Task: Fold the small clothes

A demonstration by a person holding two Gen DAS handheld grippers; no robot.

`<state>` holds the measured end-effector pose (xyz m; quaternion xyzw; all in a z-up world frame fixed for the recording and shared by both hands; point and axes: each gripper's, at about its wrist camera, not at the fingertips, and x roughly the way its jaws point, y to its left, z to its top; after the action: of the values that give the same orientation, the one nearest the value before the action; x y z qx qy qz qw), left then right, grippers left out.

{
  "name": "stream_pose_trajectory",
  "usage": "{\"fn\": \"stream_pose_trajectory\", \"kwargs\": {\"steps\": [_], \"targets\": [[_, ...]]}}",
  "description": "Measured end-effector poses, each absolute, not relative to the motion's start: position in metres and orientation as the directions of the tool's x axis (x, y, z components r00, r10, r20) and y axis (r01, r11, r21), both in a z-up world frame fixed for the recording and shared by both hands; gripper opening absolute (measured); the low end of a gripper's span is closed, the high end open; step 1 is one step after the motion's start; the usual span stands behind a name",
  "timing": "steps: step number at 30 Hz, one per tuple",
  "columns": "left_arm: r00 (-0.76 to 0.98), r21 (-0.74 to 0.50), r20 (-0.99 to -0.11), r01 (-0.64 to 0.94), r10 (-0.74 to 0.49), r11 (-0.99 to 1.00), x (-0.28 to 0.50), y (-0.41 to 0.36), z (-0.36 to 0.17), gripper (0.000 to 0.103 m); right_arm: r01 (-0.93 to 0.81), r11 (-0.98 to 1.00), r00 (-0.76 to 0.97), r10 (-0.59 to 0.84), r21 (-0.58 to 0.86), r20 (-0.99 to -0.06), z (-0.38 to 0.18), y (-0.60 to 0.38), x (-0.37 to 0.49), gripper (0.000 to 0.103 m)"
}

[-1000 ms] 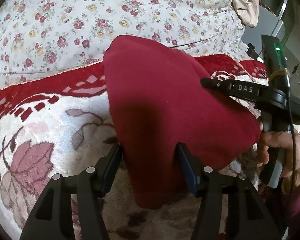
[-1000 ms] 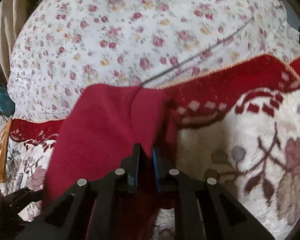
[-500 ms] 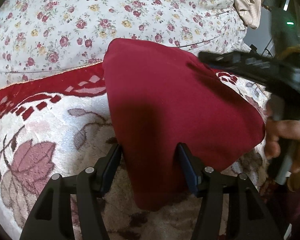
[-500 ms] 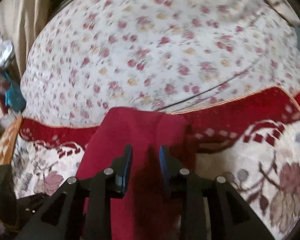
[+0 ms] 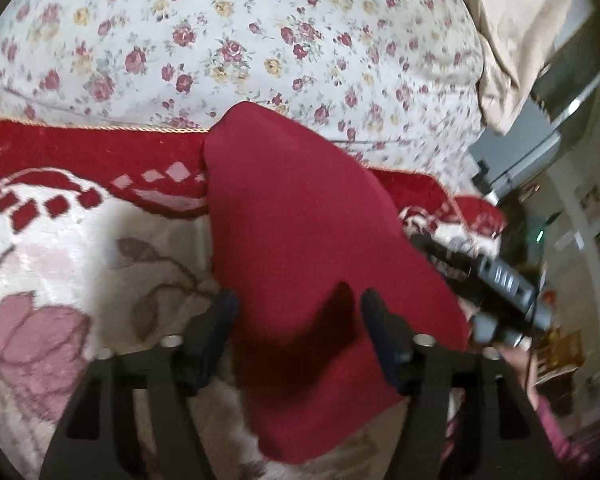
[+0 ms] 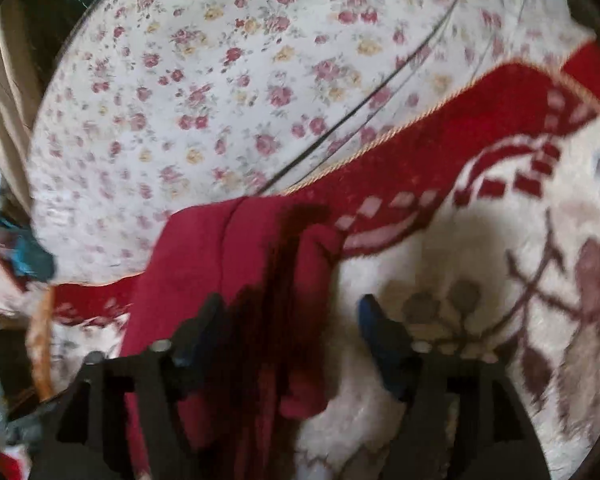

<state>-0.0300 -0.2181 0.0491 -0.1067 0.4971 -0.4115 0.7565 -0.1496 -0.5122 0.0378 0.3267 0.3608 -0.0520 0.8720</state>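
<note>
A dark red garment lies folded on a cream and red patterned blanket. My left gripper is open, its jaws on either side of the garment's near end, above it. The right gripper shows at the garment's right edge in the left wrist view. In the right wrist view the right gripper is open over the garment, whose folded edge lies between the jaws.
A white sheet with small roses covers the bed behind the blanket. A beige cloth hangs at the far right. Clutter lies off the bed's left side.
My right gripper has opened, letting go of the garment, and has drawn back to the garment's right edge. The left gripper stays open and shifted slightly.
</note>
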Motion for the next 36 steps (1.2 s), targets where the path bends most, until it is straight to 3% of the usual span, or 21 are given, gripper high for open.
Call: {"fn": "stream_pose_trajectory", "kwargs": {"steps": [4, 8, 9, 11, 13, 15, 20, 23, 26, 28, 32, 36], "targets": [[0.176, -0.580, -0.672, 0.478, -0.719, 0.659, -0.015, -0.236, 0.035, 0.063, 0.263, 0.758, 0.708, 0.269, 0.597, -0.653, 0.016, -0.506, -0.133, 0.084], [0.144, -0.569, -0.699, 0.481, -0.700, 0.667, -0.006, -0.251, 0.018, 0.064, 0.215, 0.741, 0.698, 0.339, 0.637, -0.631, -0.002, -0.500, -0.114, 0.085], [0.140, -0.576, -0.698, 0.473, -0.702, 0.667, -0.006, -0.249, 0.018, 0.061, 0.204, 0.748, 0.698, 0.340, 0.631, -0.630, -0.002, -0.496, -0.111, 0.080], [0.133, -0.595, -0.689, 0.459, -0.713, 0.660, -0.008, -0.242, 0.026, 0.042, 0.204, 0.755, 0.684, 0.346, 0.624, -0.643, 0.001, -0.488, -0.106, 0.069], [0.125, -0.605, -0.680, 0.461, -0.722, 0.649, -0.015, -0.233, 0.039, 0.037, 0.186, 0.761, 0.689, 0.349, 0.621, -0.635, 0.013, -0.484, -0.109, 0.050], [0.125, -0.602, -0.676, 0.475, -0.726, 0.642, -0.029, -0.222, 0.055, 0.035, 0.140, 0.764, 0.692, 0.379, 0.630, -0.614, 0.031, -0.475, -0.117, 0.046], [0.161, -0.546, -0.712, 0.485, -0.684, 0.683, -0.080, -0.174, 0.090, 0.035, 0.044, 0.765, 0.649, 0.467, 0.643, -0.600, 0.066, -0.435, -0.144, 0.046], [0.181, -0.497, -0.760, 0.457, -0.624, 0.738, -0.105, -0.150, 0.080, 0.035, 0.020, 0.751, 0.623, 0.507, 0.660, -0.596, 0.063, -0.412, -0.161, 0.054], [0.194, -0.415, -0.820, 0.445, -0.538, 0.794, -0.120, -0.140, 0.056, 0.041, 0.067, 0.848, 0.541, 0.411, 0.525, -0.734, 0.042, -0.382, -0.172, 0.062], [0.264, -0.398, -0.797, 0.448, -0.544, 0.801, -0.131, -0.132, 0.059, 0.043, 0.081, 0.900, 0.535, 0.324, 0.429, -0.780, 0.043, -0.374, -0.183, 0.065], [0.422, -0.254, -0.780, 0.460, -0.462, 0.851, -0.145, -0.129, 0.084, 0.043, 0.032, 0.955, 0.629, 0.211, 0.296, -0.748, 0.088, -0.360, -0.222, 0.065], [0.477, -0.220, -0.761, 0.447, -0.439, 0.867, -0.150, -0.133, 0.086, 0.044, -0.101, 0.970, 0.682, 0.228, 0.219, -0.695, 0.120, -0.329, -0.239, 0.061]]}}
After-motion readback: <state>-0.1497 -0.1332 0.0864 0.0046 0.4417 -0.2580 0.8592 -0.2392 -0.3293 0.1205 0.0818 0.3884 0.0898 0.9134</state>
